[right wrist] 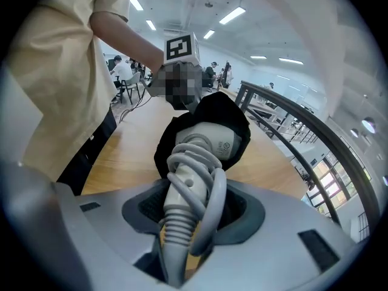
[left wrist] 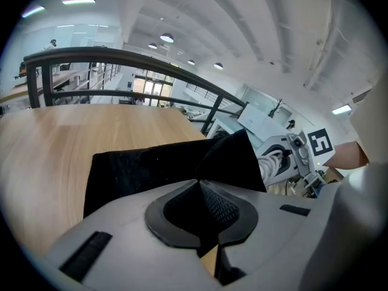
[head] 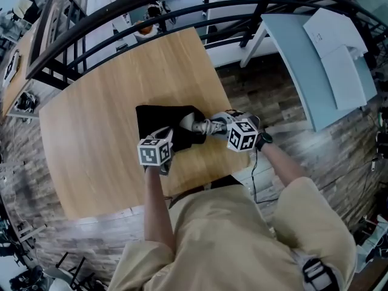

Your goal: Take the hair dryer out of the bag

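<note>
A black bag (head: 159, 121) lies on the wooden table (head: 103, 114), its mouth toward the right. My left gripper (head: 171, 138) is shut on the bag's near edge, and black fabric (left wrist: 151, 162) sits pinched between its jaws (left wrist: 200, 187). A white hair dryer (head: 197, 125) sticks partly out of the bag's mouth. In the right gripper view its head (right wrist: 212, 139) is still ringed by the bag's opening (right wrist: 245, 119). My right gripper (right wrist: 189, 217) is shut on the dryer's handle, which has the cord wound round it. That gripper (head: 213, 126) is just right of the bag.
A black metal railing (head: 121, 8) curves round the table's far side. A pale blue table (head: 303, 65) with white sheets (head: 339, 47) stands to the right. The wooden table's near edge is close to the person's body. A thin cable (head: 254, 177) hangs at the right.
</note>
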`<state>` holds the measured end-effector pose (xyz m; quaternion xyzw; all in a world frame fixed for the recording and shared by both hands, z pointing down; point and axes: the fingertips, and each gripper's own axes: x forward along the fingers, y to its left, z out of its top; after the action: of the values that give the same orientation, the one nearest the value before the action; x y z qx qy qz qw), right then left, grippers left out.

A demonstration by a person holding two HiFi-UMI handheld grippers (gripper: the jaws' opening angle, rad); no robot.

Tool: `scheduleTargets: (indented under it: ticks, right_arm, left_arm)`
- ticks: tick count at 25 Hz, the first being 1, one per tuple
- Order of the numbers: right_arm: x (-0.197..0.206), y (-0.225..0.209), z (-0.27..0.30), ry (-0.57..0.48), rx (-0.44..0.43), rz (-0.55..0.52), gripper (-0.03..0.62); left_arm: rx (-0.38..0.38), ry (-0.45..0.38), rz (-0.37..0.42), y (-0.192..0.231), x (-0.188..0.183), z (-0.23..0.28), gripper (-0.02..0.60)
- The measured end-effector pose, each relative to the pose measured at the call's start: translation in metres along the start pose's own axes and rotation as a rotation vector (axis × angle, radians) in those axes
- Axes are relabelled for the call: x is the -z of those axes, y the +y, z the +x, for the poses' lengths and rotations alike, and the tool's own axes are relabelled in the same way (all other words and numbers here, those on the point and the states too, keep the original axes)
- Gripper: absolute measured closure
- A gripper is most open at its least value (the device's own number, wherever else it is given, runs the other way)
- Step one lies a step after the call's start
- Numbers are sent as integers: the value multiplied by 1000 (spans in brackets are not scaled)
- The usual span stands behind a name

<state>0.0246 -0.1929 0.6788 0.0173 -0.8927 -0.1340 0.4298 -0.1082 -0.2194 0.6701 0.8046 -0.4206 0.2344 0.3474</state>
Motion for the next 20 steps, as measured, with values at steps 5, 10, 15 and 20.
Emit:
scheduleTargets:
  ticks: [5, 10, 15, 20]
  right_arm:
    - [0, 7, -26, -16, 6, 20, 414]
    - [-8, 23, -50, -83, -8, 113, 414]
    - [-24, 38, -63, -194, 74, 352, 414]
    - [-10, 26, -72, -199, 270, 539, 414]
  left_arm:
    - [-35, 16, -30, 7, 2, 3, 563]
    - [-76, 37, -62, 14, 3, 10, 563]
    - [-90, 35, -102, 23, 0, 14, 563]
    - [-94, 30, -131, 27, 0, 13, 563]
